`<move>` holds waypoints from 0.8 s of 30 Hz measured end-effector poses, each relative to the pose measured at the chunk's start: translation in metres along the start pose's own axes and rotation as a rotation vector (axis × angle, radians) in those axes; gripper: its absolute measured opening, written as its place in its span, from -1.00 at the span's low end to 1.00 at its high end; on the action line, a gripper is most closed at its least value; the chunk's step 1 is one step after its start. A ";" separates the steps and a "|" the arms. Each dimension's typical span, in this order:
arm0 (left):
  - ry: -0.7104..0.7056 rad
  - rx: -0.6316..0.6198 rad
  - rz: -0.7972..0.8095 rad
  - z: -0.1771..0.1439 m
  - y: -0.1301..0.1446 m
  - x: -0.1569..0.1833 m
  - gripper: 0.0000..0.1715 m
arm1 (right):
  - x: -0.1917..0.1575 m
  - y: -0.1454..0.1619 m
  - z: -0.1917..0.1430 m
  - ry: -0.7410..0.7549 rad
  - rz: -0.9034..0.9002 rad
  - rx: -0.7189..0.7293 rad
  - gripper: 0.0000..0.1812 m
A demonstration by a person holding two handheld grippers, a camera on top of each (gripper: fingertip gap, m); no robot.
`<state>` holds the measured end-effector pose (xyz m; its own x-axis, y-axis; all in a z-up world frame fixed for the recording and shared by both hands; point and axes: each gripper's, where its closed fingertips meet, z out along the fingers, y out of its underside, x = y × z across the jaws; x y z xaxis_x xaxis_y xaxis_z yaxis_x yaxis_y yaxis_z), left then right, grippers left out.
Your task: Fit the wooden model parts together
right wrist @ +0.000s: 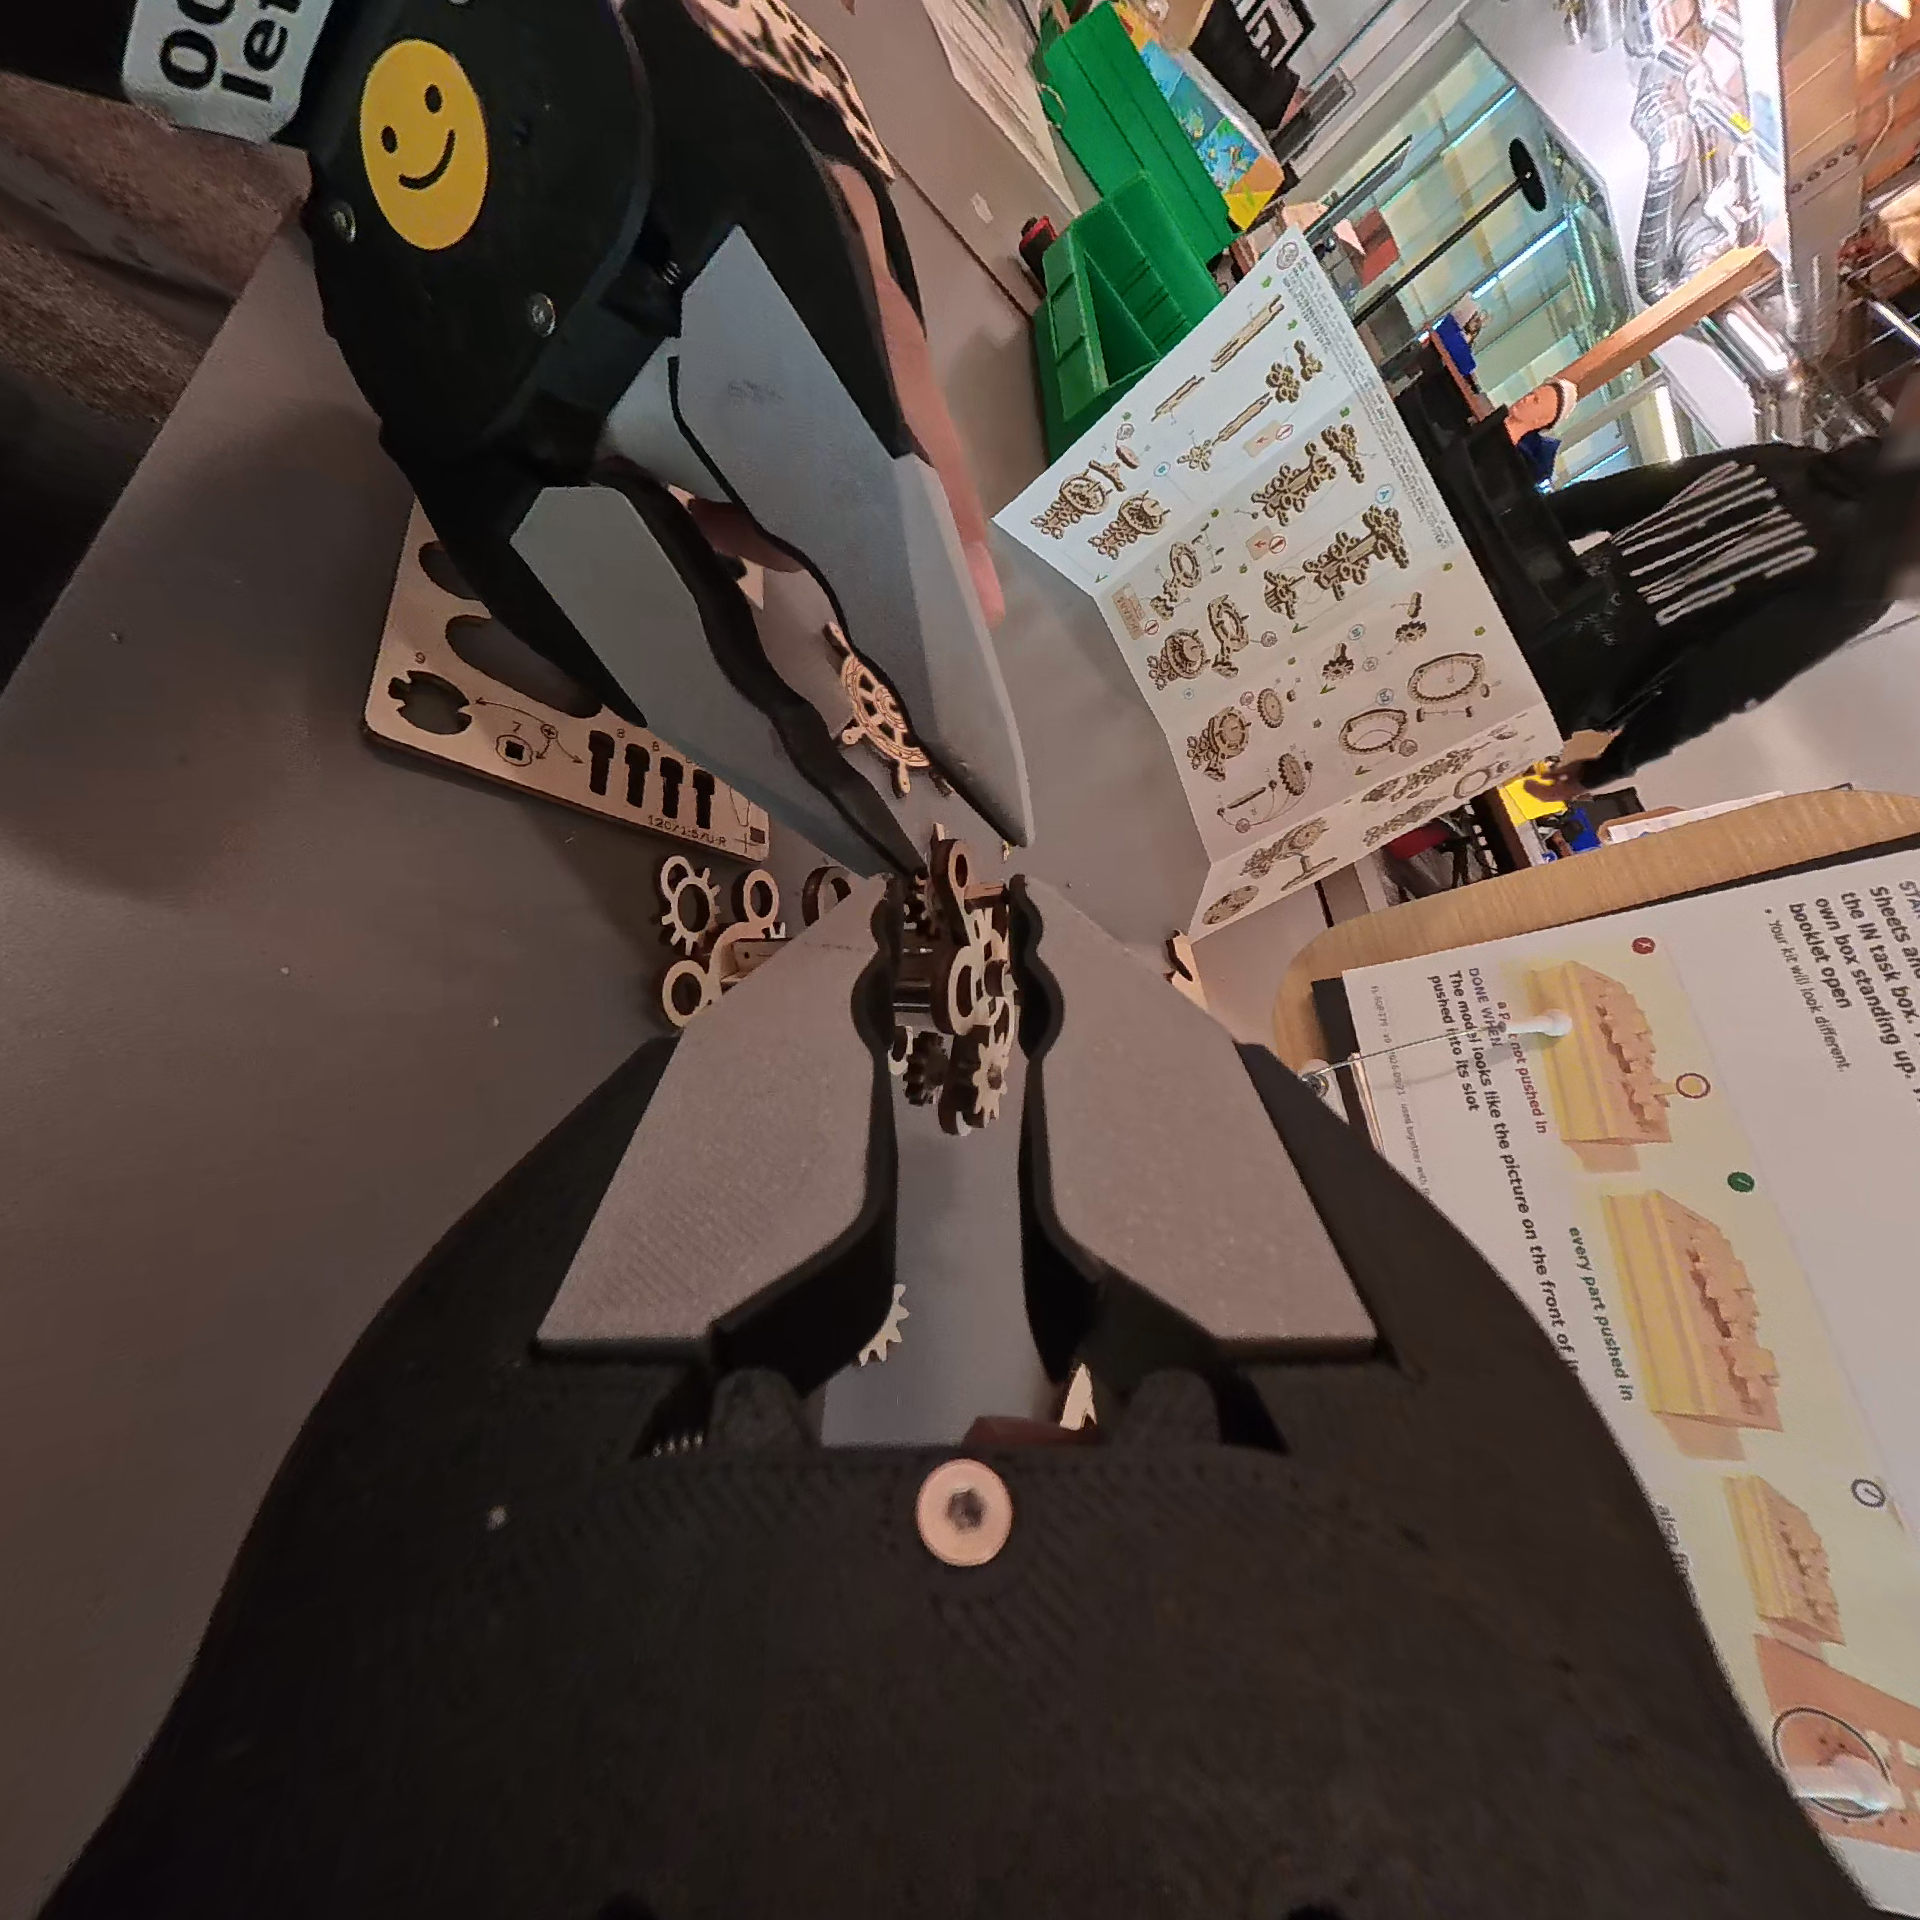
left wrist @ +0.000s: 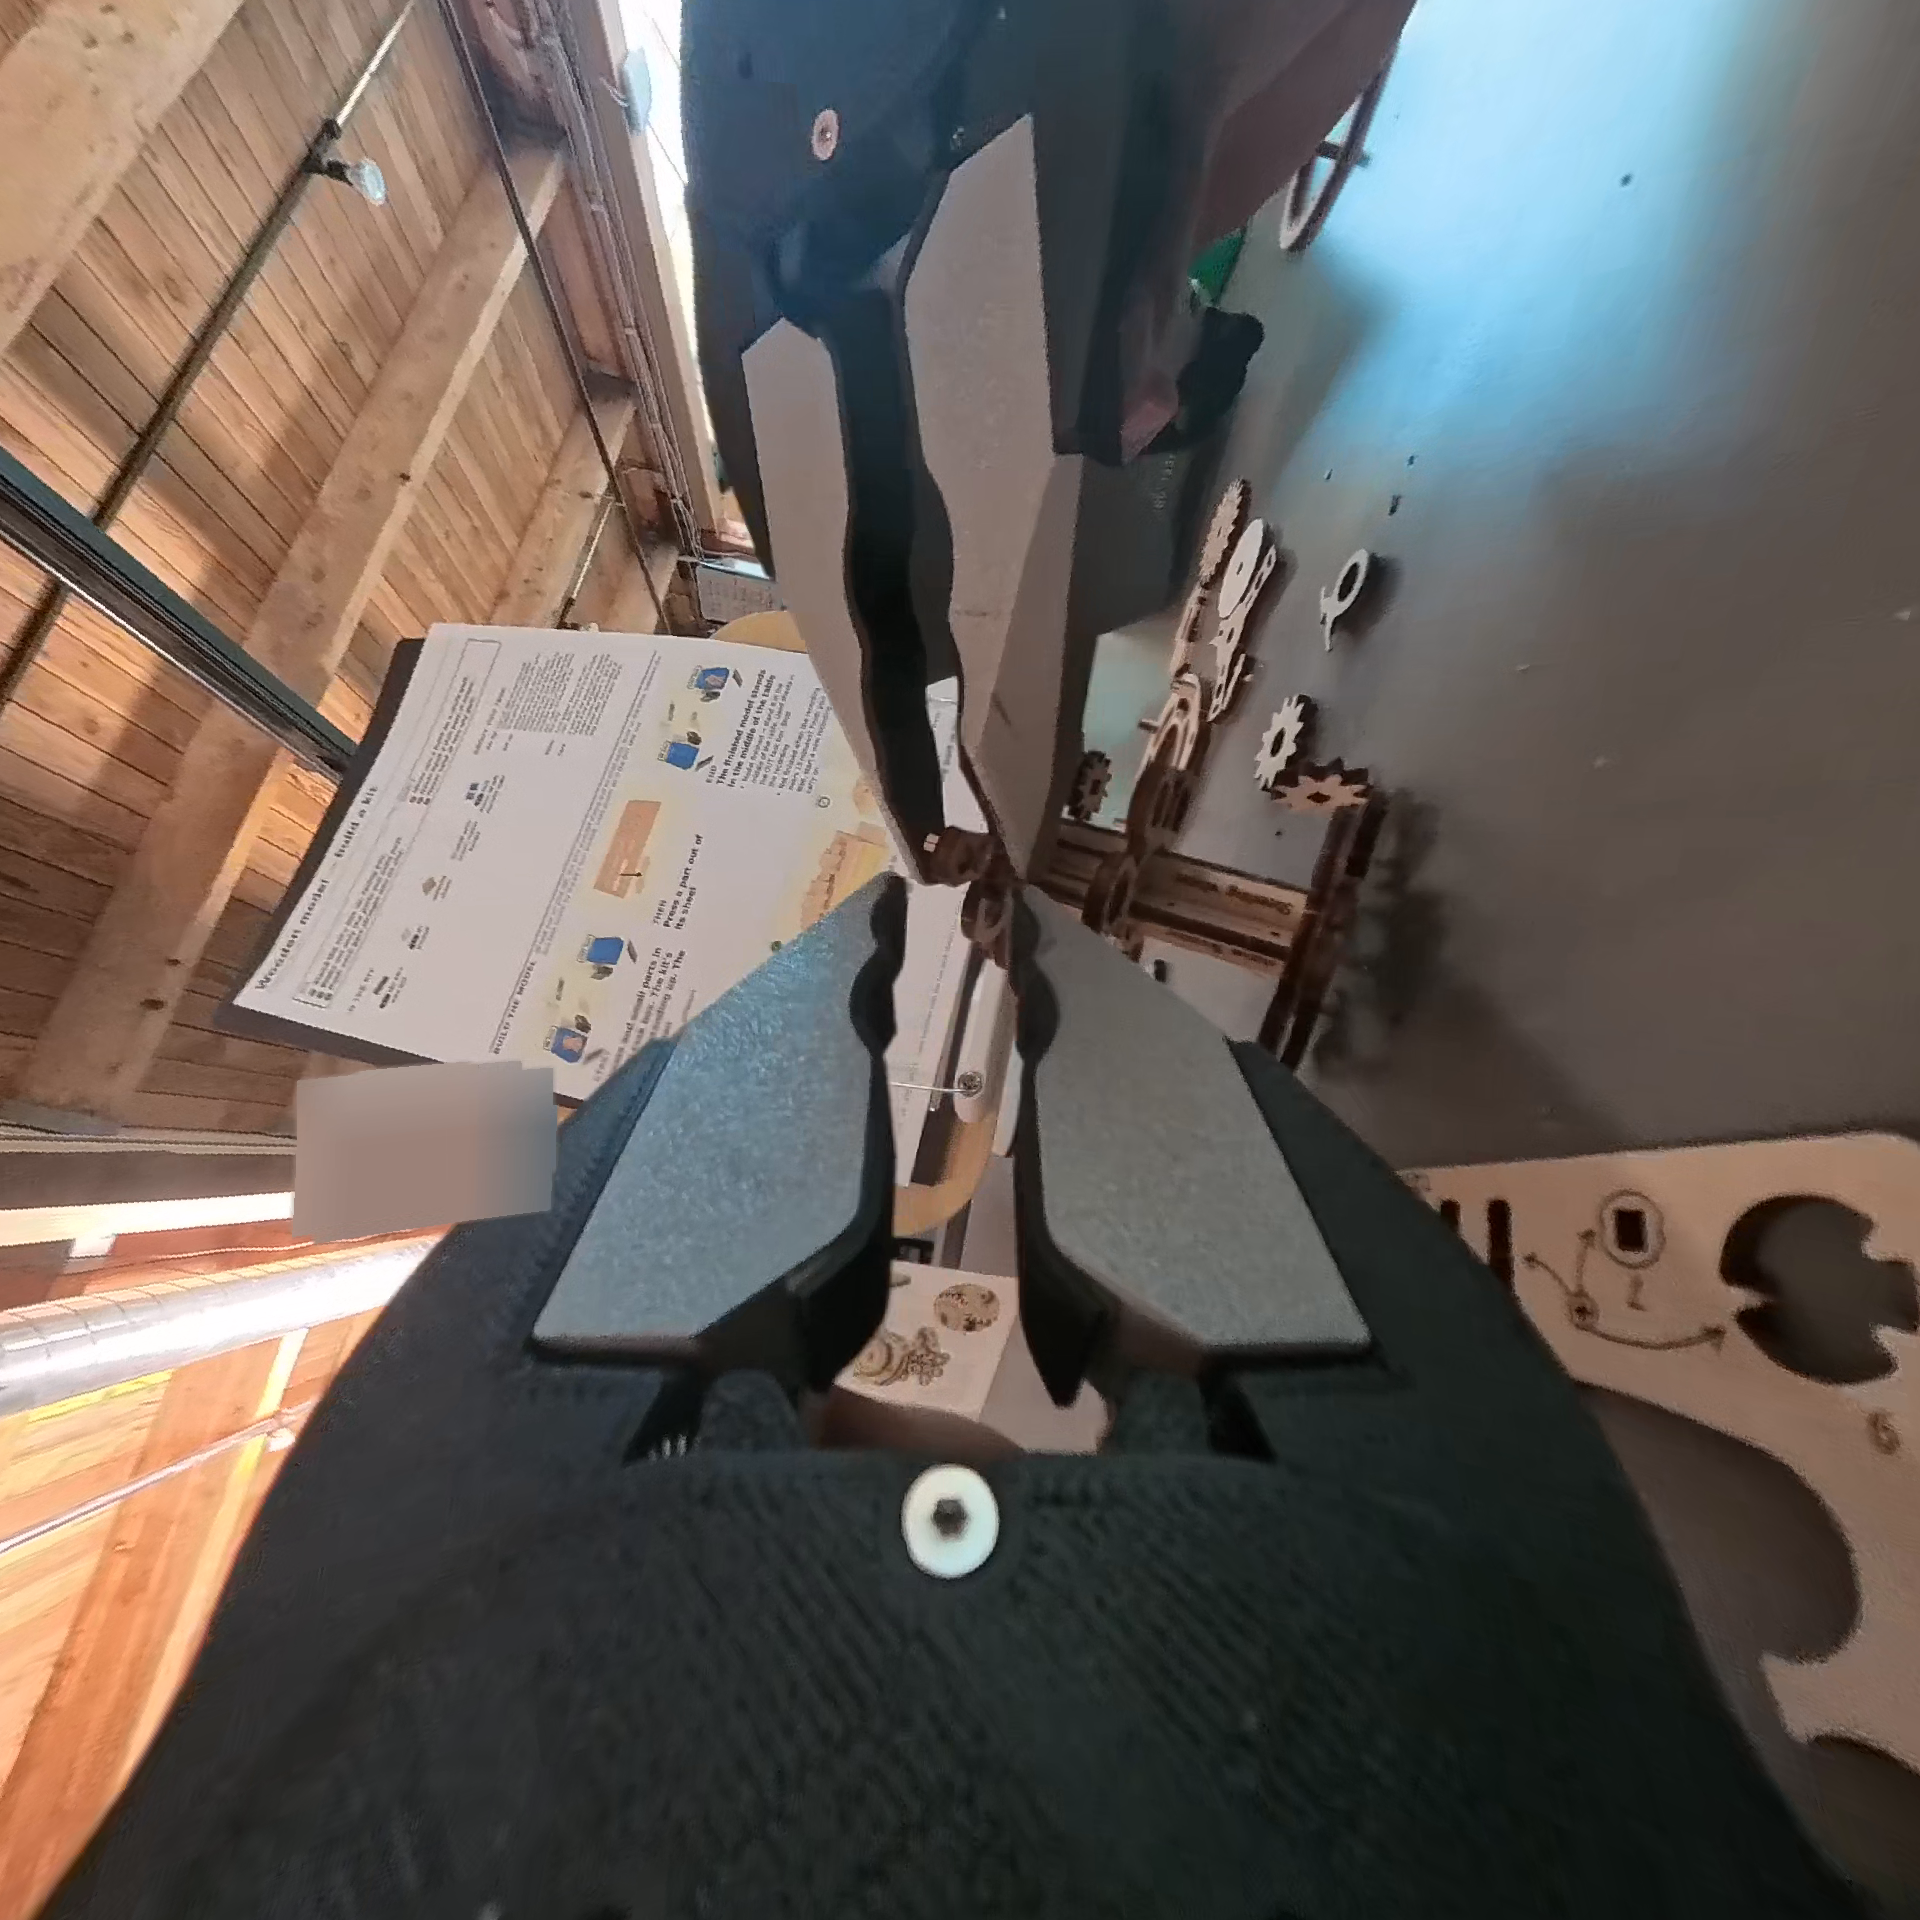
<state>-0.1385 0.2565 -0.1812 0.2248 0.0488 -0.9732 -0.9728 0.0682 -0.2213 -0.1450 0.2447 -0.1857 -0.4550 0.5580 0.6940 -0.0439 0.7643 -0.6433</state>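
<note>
Sub-assembly of small laser-cut wooden gears on short pins, dark-edged, pale-faced: held above the grey desk, between the two tools. Right hand-held gripper, grey pads on a black body: jaws narrow, closed on the gear cluster at both flanks. Left hand-held gripper, same make, with a yellow smiley disc on its body: comes in from the opposite side, tips meeting the cluster's far end; in the left wrist view its tips stand slightly apart around the dark wooden piece. Whether it truly clamps or only touches cannot be told.

Step, as judged: seating one small part onto the cluster. Advice: keep the right grip firm on the flat gear faces, not the teeth; align the pin and hole squarely before pressing; push straight along the pin axis, since thin plywood likely snaps under twisting. Support the back of the cluster while pushing.

Nearby: ship's-wheel-shaped wooden piece on the desk behind the left tool; loose pale gears and rings; punched-out plywood sheet; larger part-built wooden frame with gears. Farther out: folded picture instruction leaflet, standing; printed task card on a clipboard; green boxes.
</note>
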 end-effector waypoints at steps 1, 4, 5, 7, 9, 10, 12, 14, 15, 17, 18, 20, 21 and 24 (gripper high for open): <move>0.006 0.002 0.012 0.000 -0.001 0.001 -0.84 | 0.000 0.000 0.000 -0.002 0.002 0.001 -0.83; 0.007 0.005 0.043 0.000 -0.002 0.003 -0.88 | -0.001 0.000 -0.001 -0.012 0.007 0.006 -0.83; 0.008 0.007 0.046 0.000 -0.002 0.003 -0.88 | -0.002 0.000 -0.001 -0.015 0.008 0.008 -0.83; 0.026 0.009 0.047 -0.001 -0.003 0.006 -0.90 | -0.003 0.000 -0.001 -0.023 0.008 0.007 -0.83; 0.031 0.005 0.060 -0.001 -0.003 0.007 -0.91 | -0.004 0.001 -0.001 -0.023 0.001 -0.002 -0.83; 0.032 0.003 0.065 -0.001 -0.002 0.007 -0.91 | -0.004 0.002 -0.001 -0.023 -0.001 -0.004 -0.83; 0.030 0.004 0.065 -0.001 -0.003 0.007 -0.92 | -0.004 0.001 -0.001 -0.023 0.000 -0.002 -0.83; 0.026 0.003 0.065 0.000 -0.003 0.006 -0.91 | -0.003 0.001 -0.001 -0.021 0.000 0.000 -0.83; 0.025 0.001 0.068 0.000 -0.002 0.006 -0.92 | -0.003 0.001 -0.001 -0.019 -0.002 -0.001 -0.83; 0.026 -0.002 0.072 0.000 -0.002 0.007 -0.91 | -0.003 0.002 -0.001 -0.018 -0.006 -0.004 -0.83; 0.025 -0.004 0.076 0.000 -0.002 0.007 -0.91 | -0.003 0.003 -0.001 -0.018 -0.006 -0.006 -0.83; 0.019 -0.006 0.085 0.001 -0.002 0.007 -0.92 | -0.003 0.003 -0.001 -0.016 -0.007 -0.006 -0.83; 0.017 -0.008 0.088 0.001 -0.002 0.007 -0.92 | -0.003 0.003 -0.001 -0.015 -0.007 -0.006 -0.83; 0.014 -0.011 0.093 0.001 -0.002 0.007 -0.91 | -0.002 0.003 -0.001 -0.014 -0.007 -0.008 -0.83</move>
<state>-0.1352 0.2580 -0.1876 0.1327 0.0400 -0.9903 -0.9900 0.0534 -0.1305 -0.1428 0.2461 -0.1890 -0.4673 0.5476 0.6940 -0.0406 0.7709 -0.6357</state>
